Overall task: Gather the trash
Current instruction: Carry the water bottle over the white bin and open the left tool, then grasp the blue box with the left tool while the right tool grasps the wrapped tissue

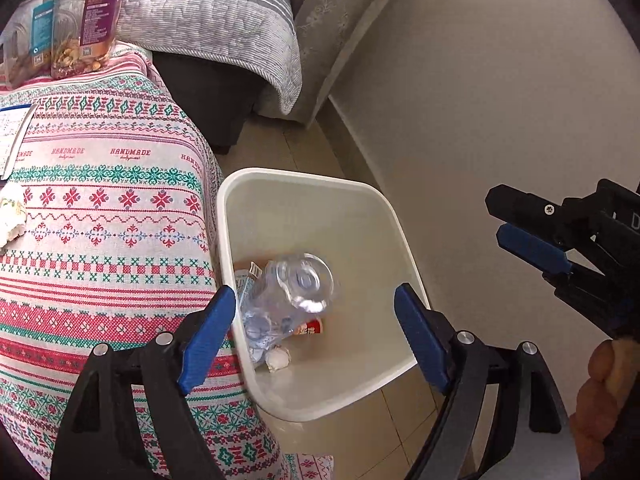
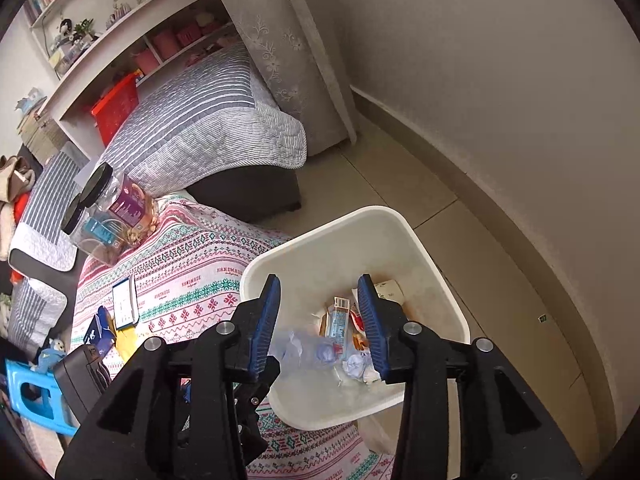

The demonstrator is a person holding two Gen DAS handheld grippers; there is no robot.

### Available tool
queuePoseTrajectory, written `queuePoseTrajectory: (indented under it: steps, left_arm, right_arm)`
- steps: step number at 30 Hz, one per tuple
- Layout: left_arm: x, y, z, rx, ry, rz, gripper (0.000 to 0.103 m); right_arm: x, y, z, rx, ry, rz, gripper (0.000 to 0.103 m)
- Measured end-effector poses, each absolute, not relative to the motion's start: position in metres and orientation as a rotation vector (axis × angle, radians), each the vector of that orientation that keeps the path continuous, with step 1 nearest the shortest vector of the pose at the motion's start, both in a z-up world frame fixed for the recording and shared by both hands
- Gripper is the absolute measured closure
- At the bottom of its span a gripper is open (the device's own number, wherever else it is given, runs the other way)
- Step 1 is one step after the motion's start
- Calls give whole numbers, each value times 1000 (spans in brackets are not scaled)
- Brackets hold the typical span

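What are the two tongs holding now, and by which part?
Nothing. The left tongs and the right tongs both stand open and empty over the bin; the plastic bottle lies loose inside it.

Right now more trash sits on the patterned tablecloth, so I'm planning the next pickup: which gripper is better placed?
Left. The left gripper is open beside the tablecloth, where crumpled paper lies. The right gripper hangs over the bin.

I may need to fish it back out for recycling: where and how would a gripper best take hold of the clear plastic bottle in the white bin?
Probably from straight above, closing across the crumpled middle of the clear plastic bottle. It lies tilted in the white bin with its round base up; the base looks too wide and smooth, while the bin's walls block any sideways approach.
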State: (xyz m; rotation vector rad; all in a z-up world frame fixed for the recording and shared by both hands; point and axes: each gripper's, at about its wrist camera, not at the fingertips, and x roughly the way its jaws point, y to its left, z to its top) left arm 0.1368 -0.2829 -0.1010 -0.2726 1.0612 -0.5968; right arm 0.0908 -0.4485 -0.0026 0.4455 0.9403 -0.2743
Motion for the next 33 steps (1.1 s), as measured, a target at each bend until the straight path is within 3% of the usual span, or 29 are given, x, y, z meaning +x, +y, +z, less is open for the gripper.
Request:
queuePoseTrajectory:
  steps: [13, 25, 33]
  left_arm:
    - [134, -212, -65, -204, 966, -456, 24]
    - [159, 17, 3, -205, 890, -72, 24]
    - [157, 102, 29, -25, 940, 119, 23]
  right_arm:
    - [99, -426, -2, 399, 945, -201, 49]
    - [117, -371, -6, 297, 976, -96, 48]
    - [137, -311, -16, 238, 1012, 27, 43]
